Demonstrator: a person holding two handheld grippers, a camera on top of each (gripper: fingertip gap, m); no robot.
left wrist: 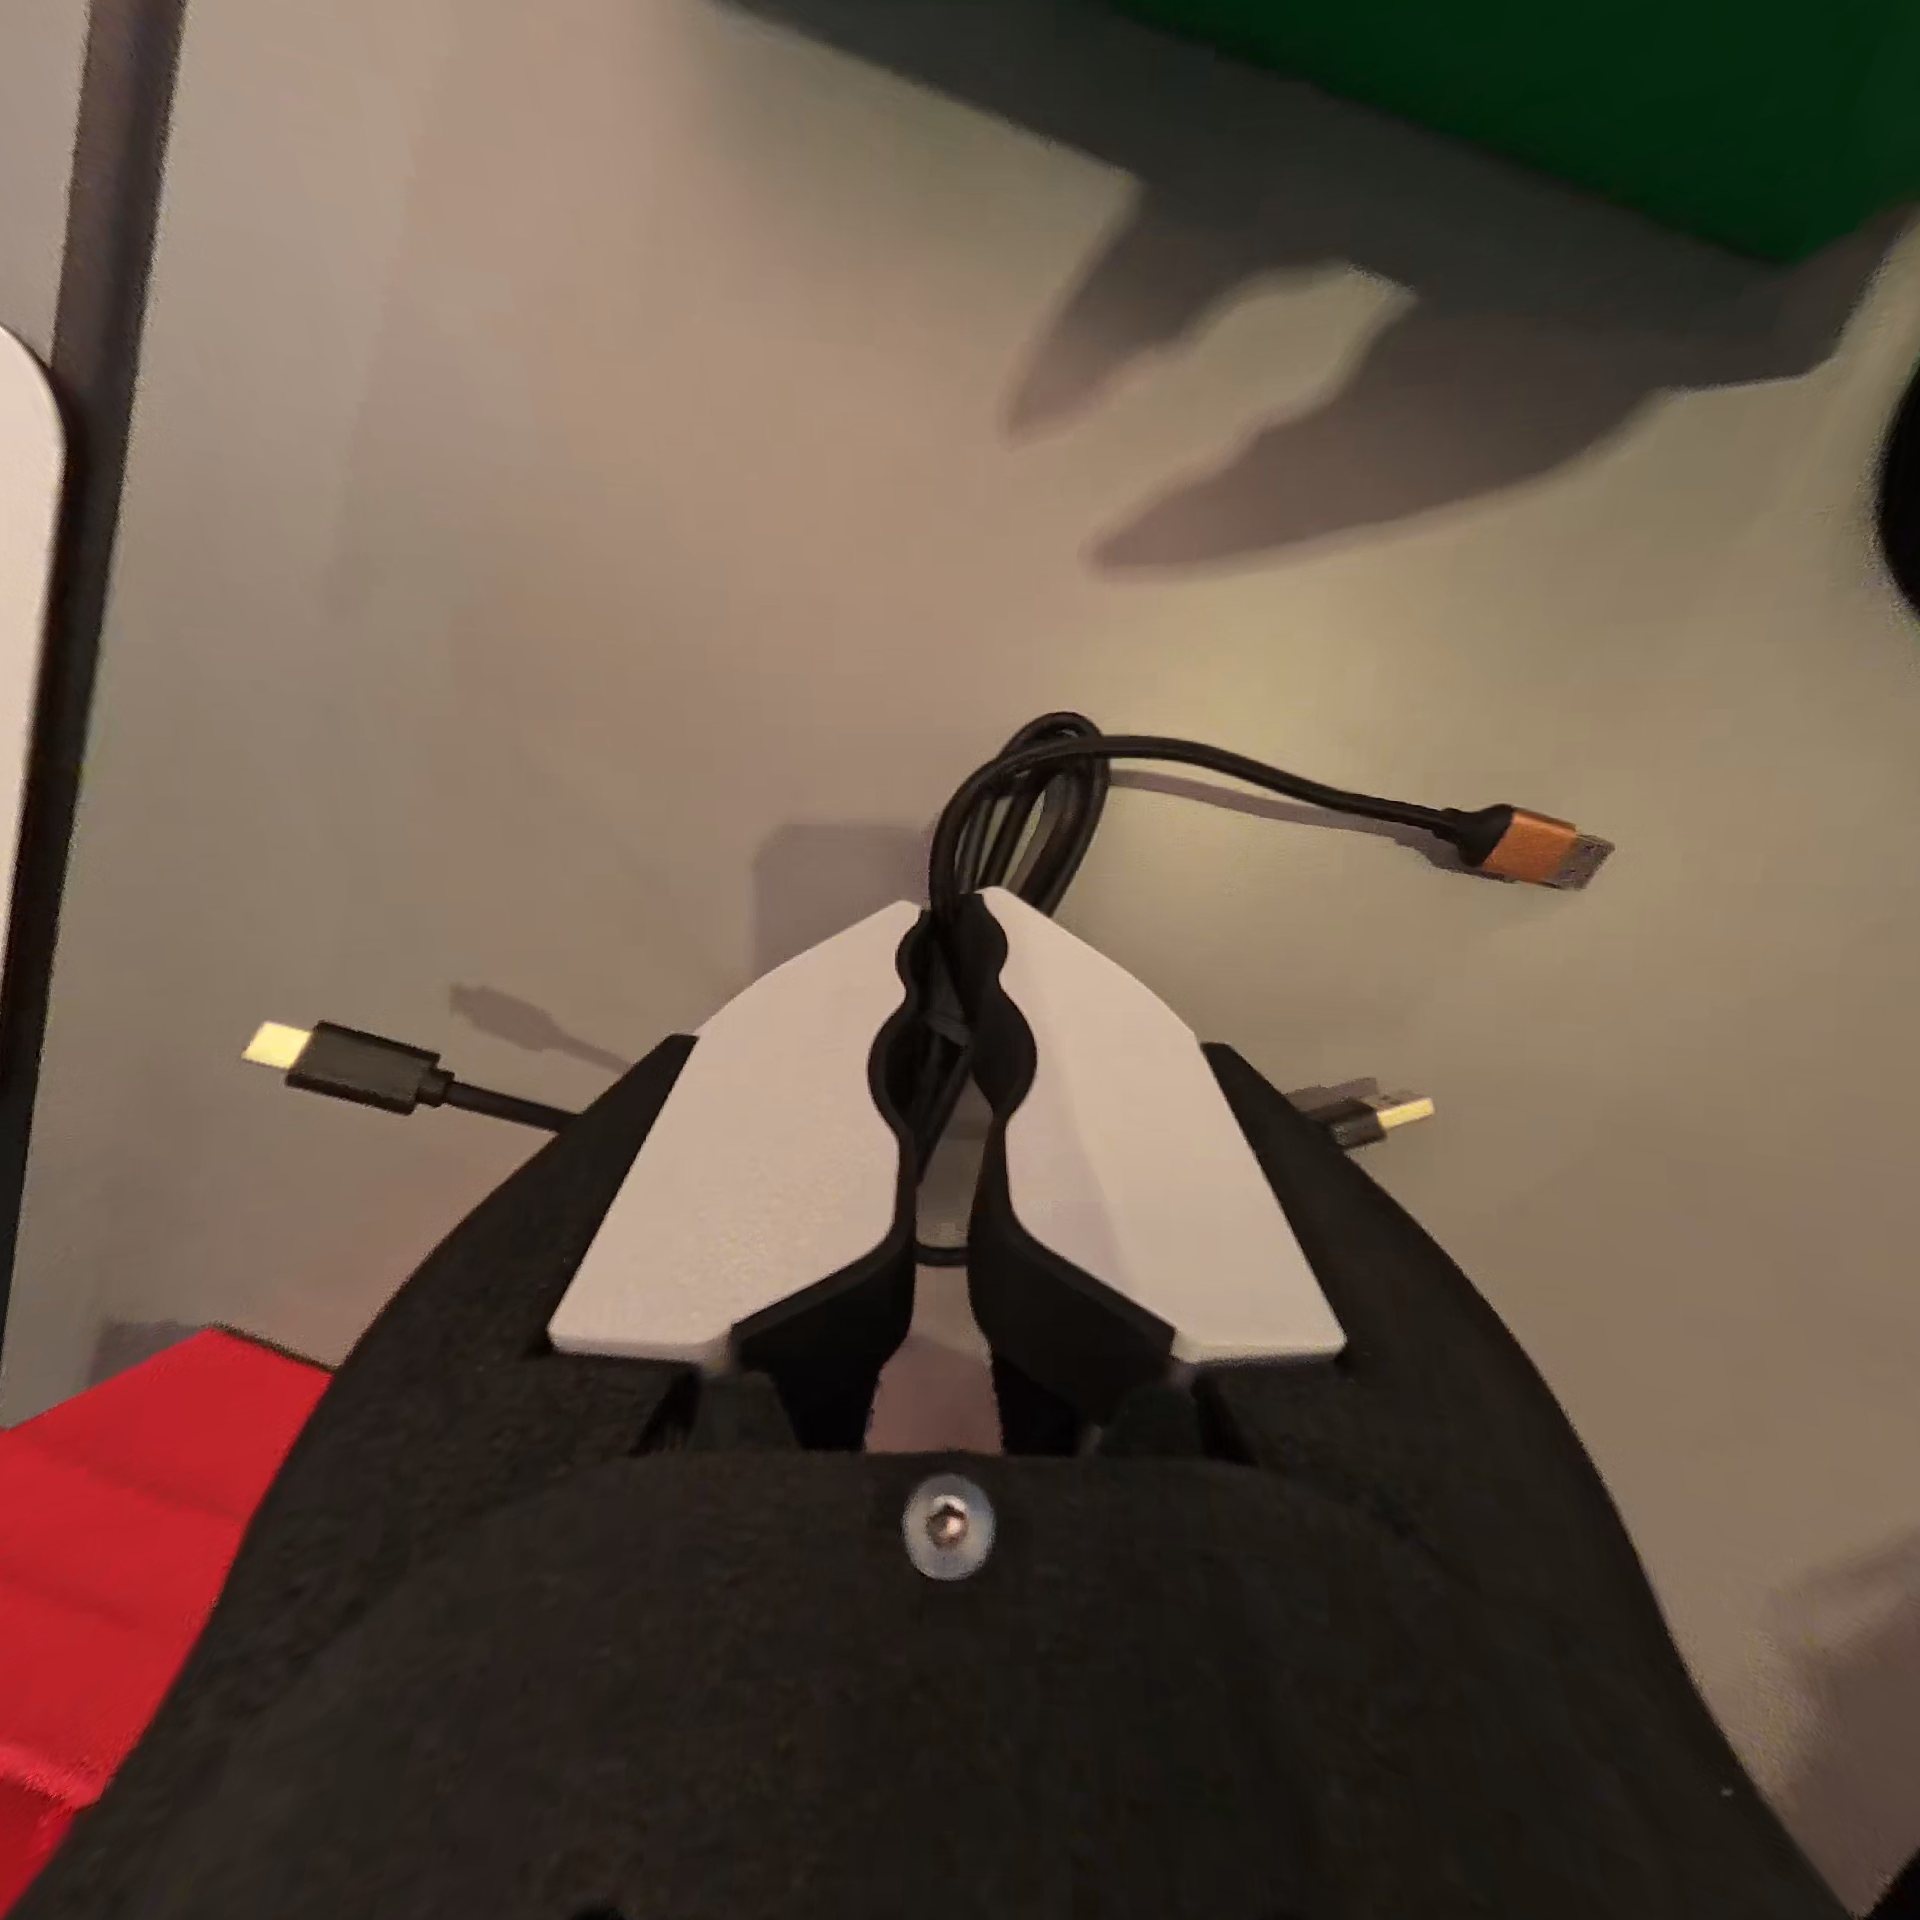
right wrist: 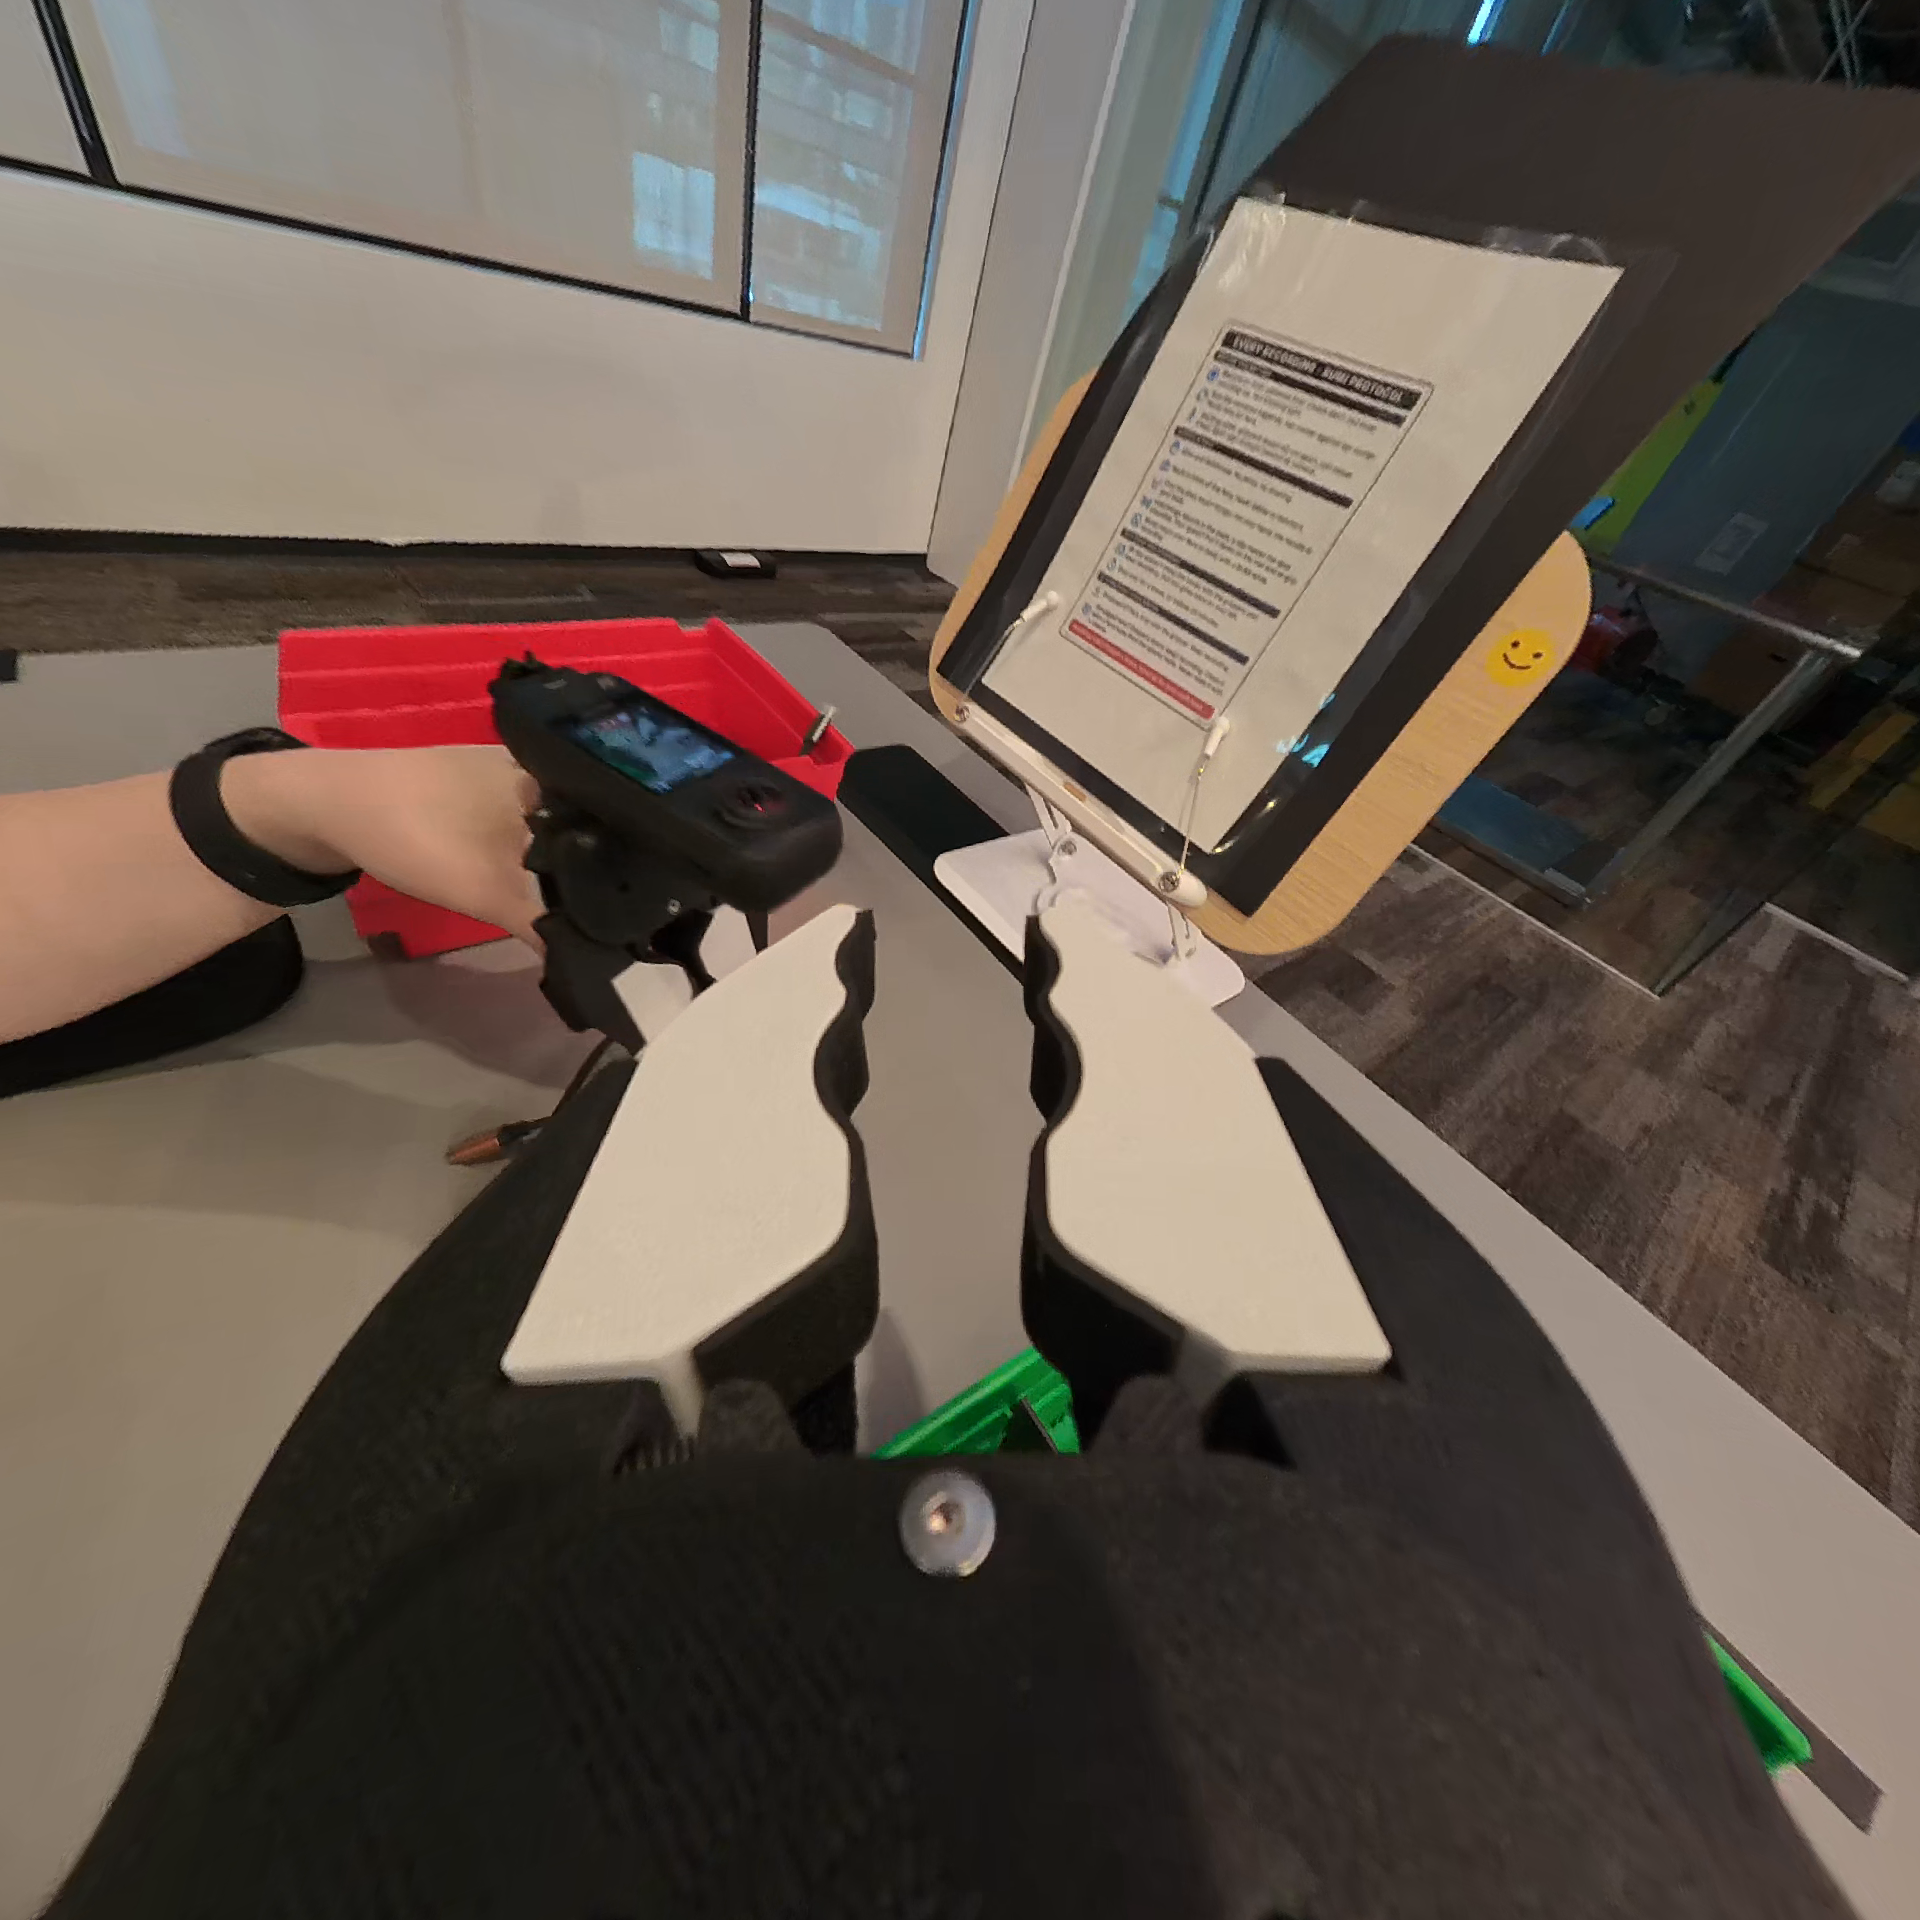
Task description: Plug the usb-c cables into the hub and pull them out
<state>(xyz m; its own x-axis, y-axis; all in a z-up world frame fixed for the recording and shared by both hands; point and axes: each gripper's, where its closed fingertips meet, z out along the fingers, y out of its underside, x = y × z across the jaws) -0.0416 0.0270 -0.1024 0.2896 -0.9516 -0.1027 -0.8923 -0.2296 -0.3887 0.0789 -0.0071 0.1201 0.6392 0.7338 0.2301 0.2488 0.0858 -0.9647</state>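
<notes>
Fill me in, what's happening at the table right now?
A person works two handheld grippers over a grey table. The left gripper is shut on a bundle of black cables, whose plugs stick out to both sides, one with a copper-coloured shell. The right gripper is open and empty, held above the table near a green part. A red tray sits behind the person's left hand. No hub is clearly visible, so nothing looks plugged in.

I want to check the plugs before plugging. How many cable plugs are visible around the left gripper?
3: a black plug left of the left gripper, an orange-collared plug upper right, another plug partly hidden right. More may be hidden.
</notes>
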